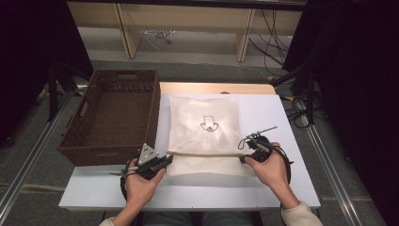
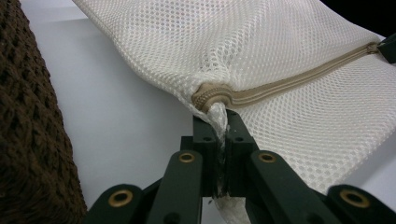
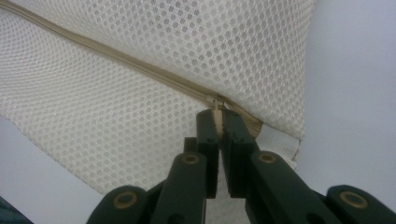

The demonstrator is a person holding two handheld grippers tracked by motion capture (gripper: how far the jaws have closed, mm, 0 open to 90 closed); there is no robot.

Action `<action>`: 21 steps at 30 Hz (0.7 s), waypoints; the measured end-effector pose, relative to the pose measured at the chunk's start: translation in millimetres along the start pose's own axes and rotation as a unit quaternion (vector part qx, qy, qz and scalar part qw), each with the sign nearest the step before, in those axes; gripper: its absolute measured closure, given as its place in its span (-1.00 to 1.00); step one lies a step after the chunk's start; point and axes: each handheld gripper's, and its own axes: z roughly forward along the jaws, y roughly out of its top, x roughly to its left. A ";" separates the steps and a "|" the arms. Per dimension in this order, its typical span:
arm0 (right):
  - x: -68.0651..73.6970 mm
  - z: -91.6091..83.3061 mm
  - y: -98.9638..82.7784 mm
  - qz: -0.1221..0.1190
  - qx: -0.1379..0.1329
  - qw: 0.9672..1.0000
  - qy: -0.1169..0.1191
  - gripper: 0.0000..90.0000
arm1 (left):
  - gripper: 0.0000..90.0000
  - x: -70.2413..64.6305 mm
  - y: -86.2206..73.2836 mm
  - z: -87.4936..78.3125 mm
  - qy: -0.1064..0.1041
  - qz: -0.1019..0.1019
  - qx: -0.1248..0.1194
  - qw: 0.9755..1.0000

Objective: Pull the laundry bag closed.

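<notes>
A white mesh laundry bag (image 1: 204, 127) with a tan zipper (image 1: 202, 154) lies on the white table (image 1: 268, 117). My left gripper (image 1: 165, 159) is shut on the bag's left end, pinching bunched mesh just below the zipper's end (image 2: 211, 95). My right gripper (image 1: 243, 155) is shut at the zipper's right end; in the right gripper view its jaws clamp the small zipper pull (image 3: 217, 111) against the mesh bag (image 3: 140, 116). The zipper (image 2: 299, 79) runs taut between the two grippers.
A dark brown woven basket (image 1: 110, 115) stands on the table's left part, close beside my left gripper; its wall (image 2: 28, 140) fills the left edge of the left gripper view. Cables and table legs lie on the floor beyond.
</notes>
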 end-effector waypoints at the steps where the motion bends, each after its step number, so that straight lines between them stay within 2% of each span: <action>1: 0.0 0.2 0.0 0.000 0.000 1.000 0.000 0.95 | 0.91 0.1 -0.1 0.1 -0.001 -0.001 0.000 1.000; 8: -2.7 -0.2 0.1 -0.002 0.002 1.000 -0.002 0.95 | 0.91 -0.1 0.1 0.0 0.000 0.000 -0.001 1.000; 11: -1.9 -1.0 -0.4 0.007 0.004 1.000 -0.002 0.95 | 0.91 0.2 0.2 -0.2 -0.001 0.002 -0.001 1.000; 13: -2.7 -0.8 -0.3 -0.002 0.003 1.000 -0.001 0.95 | 0.91 0.3 0.2 -0.1 -0.001 0.002 -0.001 1.000; 18: -3.2 -1.4 -0.7 0.004 0.003 1.000 -0.002 0.95 | 0.91 1.1 0.1 -0.4 -0.001 0.003 -0.001 1.000; 19: -4.6 -1.1 -0.6 -0.001 0.001 1.000 0.000 0.95 | 0.91 0.5 0.2 -0.3 -0.001 0.004 -0.001 1.000; 21: -1.9 -2.2 -1.3 0.018 0.006 1.000 -0.003 0.95 | 0.91 0.0 0.0 0.0 -0.001 0.001 -0.001 1.000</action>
